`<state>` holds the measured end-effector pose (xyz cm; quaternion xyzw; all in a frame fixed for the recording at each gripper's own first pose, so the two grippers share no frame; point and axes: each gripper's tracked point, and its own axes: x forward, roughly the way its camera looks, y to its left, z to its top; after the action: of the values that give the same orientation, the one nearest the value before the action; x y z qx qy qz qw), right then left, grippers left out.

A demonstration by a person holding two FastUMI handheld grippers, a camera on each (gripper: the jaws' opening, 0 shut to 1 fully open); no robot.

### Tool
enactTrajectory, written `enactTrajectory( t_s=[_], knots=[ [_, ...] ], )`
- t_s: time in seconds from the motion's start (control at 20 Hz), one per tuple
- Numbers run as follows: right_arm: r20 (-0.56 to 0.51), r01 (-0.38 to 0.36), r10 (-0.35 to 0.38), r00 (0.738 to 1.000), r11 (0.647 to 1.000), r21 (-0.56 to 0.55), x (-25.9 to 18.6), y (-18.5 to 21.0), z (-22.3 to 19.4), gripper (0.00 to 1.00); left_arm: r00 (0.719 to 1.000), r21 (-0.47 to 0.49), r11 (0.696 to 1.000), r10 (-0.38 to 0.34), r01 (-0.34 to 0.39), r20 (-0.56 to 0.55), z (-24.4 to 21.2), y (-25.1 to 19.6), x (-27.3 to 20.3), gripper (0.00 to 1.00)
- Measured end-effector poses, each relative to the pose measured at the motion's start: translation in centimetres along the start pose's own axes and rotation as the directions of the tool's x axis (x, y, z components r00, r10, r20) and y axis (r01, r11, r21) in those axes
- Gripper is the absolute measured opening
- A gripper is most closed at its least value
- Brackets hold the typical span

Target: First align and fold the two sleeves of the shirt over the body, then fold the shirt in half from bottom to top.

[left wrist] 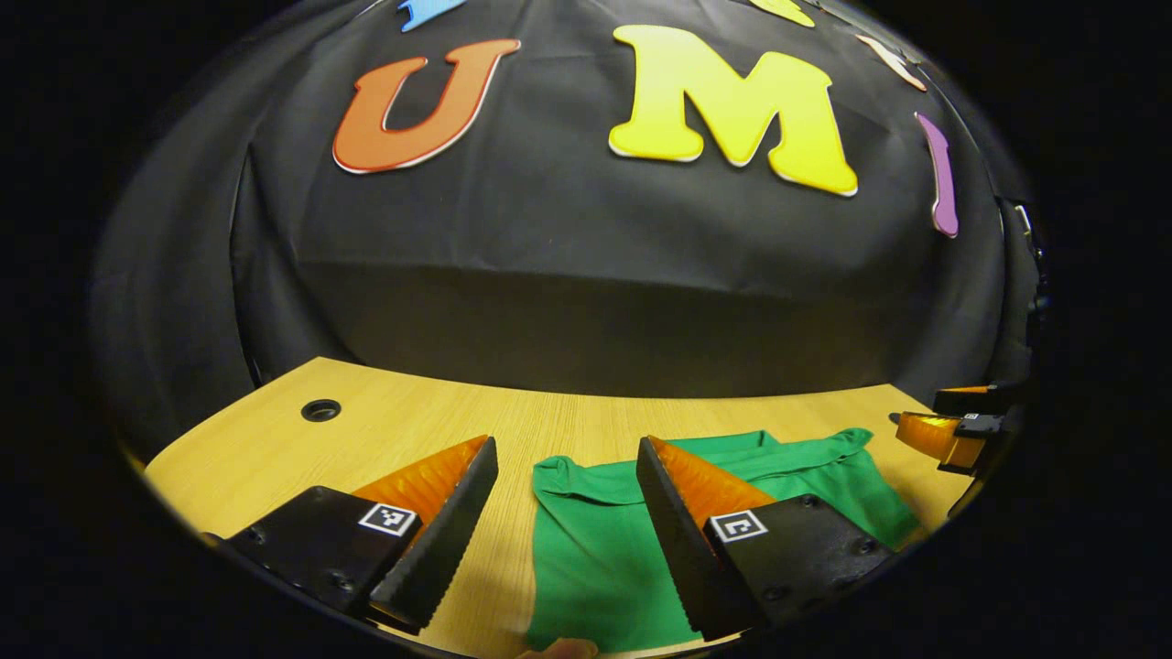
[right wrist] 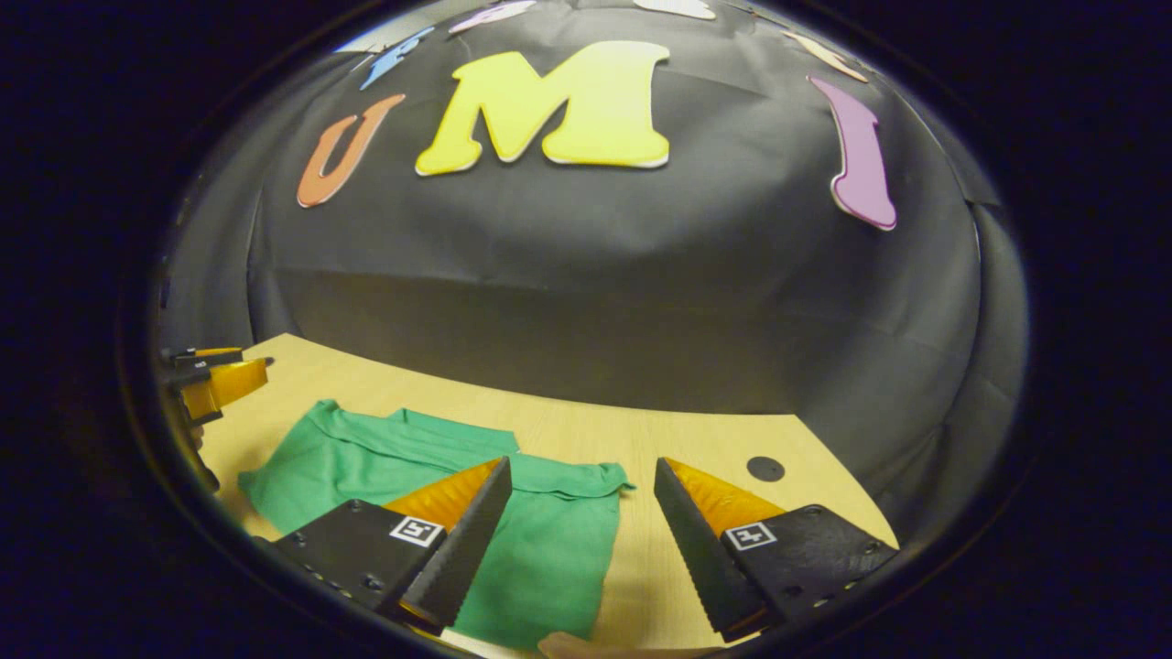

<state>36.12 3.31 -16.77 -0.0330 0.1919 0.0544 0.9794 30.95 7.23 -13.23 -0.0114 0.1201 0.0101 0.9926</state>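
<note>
You are holding both tongs above the near edge of the bench [left wrist: 275, 439], a light wooden top that is running up to the black cloth wall [left wrist: 586, 238] at its far edge.

In the left gripper view, your left gripper [left wrist: 568, 448] is standing with its jaws spread wide and nothing between them. The green shirt [left wrist: 595, 549] is lying flat on the bench under and just beyond it, with the right-hand finger [left wrist: 678, 513] overlapping the cloth and the left-hand finger sitting over bare wood. The shirt's far edge is bunching into soft folds short of the bench's far edge. A round cable hole [left wrist: 320, 410] is showing near the far left corner of the bench. Your right gripper [left wrist: 952, 430] is peeking in at the right edge of that view, beside the shirt's right side.

In the right gripper view, your right gripper [right wrist: 581, 471] is likewise spread apart and gripping nothing. The shirt [right wrist: 549, 549] is lying toward the left, one finger [right wrist: 458, 531] hanging over it, the other over bare wood. A second round hole [right wrist: 765, 469] is sitting near the far right corner. Your left gripper [right wrist: 215, 380] is showing at the left, beside the shirt's left end; whether those far-off jaws are parted you cannot tell from there.
</note>
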Motion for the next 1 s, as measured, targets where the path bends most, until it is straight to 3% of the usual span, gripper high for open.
enactTrajectory(
  t_s=[0.3,0.6,1.0],
  knots=[
    [0.113,-0.008,0.007,0.994,1.0,0.01,-11.4,-1.4,3.0,0.95,0.997,0.014,0.999,-0.031,0.03,0.076,4.2,-3.9,-10.7,1.0],
    [0.245,-0.009,-0.004,0.969,0.998,0.055,-24.5,-3.0,4.9,0.95,0.99,0.119,0.993,-0.033,0.016,0.135,6.2,-6.5,-20.8,1.0],
    [0.275,0.023,-0.053,0.96,0.994,0.11,-38.3,-4.0,-0.5,0.95,0.988,0.082,0.996,-0.046,0.034,0.145,2.4,-7.9,-32.4,1.0]
  ],
)
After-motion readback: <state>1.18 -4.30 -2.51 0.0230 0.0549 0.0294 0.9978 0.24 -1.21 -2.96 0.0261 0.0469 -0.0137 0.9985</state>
